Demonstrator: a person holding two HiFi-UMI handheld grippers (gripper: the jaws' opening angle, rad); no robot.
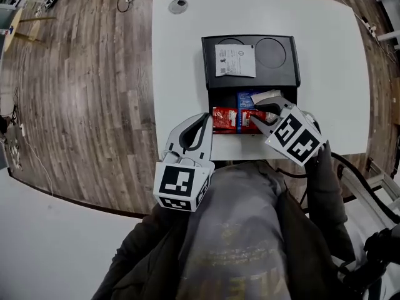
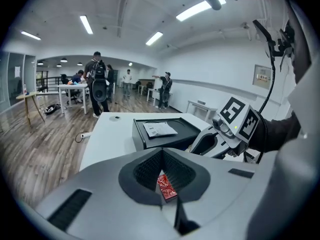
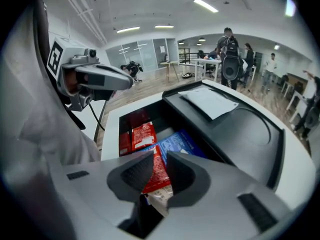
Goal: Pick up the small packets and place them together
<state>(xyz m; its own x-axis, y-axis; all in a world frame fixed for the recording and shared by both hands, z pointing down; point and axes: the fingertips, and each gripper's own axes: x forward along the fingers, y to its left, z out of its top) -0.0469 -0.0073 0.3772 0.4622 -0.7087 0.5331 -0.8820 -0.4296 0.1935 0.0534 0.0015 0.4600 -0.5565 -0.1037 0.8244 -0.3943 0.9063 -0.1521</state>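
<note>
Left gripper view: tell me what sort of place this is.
Most likely an open-plan office or lab workspace. Long ceiling strip lights run overhead, the floor is wood-look planks, and people stand around white tables at the back.

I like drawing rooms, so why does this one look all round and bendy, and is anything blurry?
Left gripper view: the wide lens bows the ceiling lights and darkens the corners; the near fingers look soft around the red packet. Right gripper view: same bending, so the black tray curves. Head view: straighter, evenly lit, no hard shadows on the white table.
</note>
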